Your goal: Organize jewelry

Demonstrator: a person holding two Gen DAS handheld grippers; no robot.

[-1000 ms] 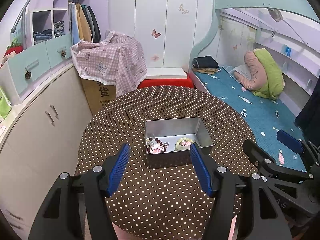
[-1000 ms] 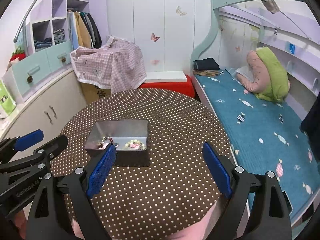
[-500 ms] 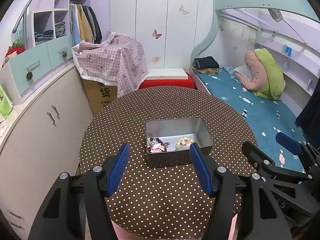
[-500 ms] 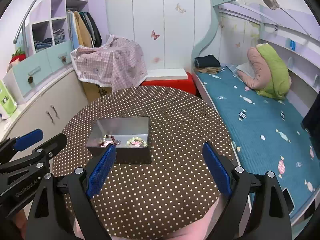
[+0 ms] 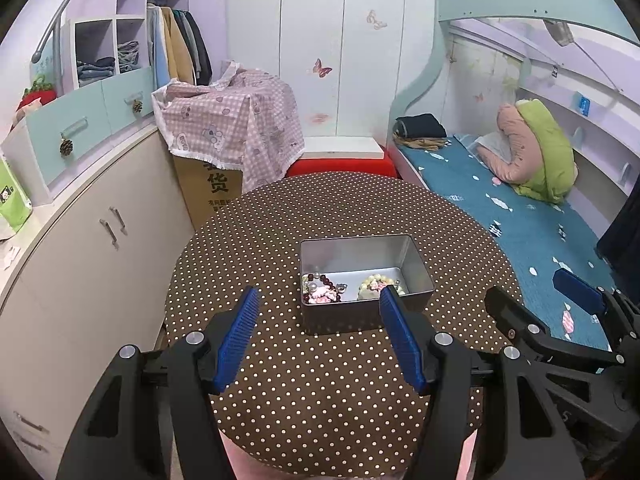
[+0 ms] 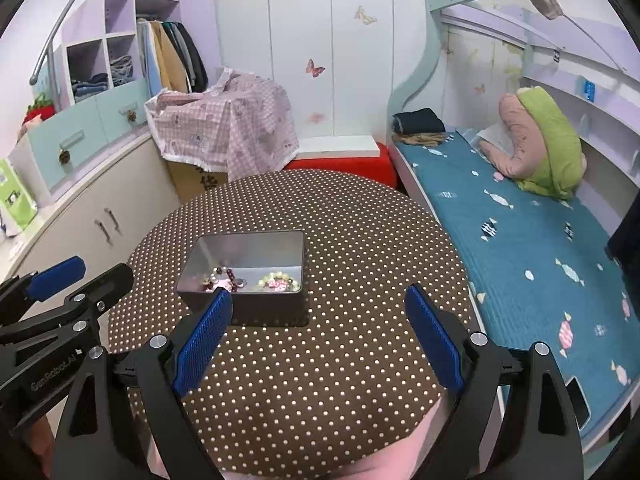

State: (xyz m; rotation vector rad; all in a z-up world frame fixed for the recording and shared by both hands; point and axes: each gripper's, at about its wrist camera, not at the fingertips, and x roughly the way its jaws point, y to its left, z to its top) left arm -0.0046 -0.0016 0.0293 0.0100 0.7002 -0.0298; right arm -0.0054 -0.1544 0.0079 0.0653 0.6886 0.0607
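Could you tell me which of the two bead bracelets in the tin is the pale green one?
It is the bracelet at the right of the metal tin, seen from the left wrist camera; the other bracelet, to its left, has dark red beads.

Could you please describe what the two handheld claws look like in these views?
Both the left claw and right claw have matte black angular frames with cut-out openings, silver round bolt heads and ribbed blue finger pads. White lettering marks the left claw's side in the right wrist view.
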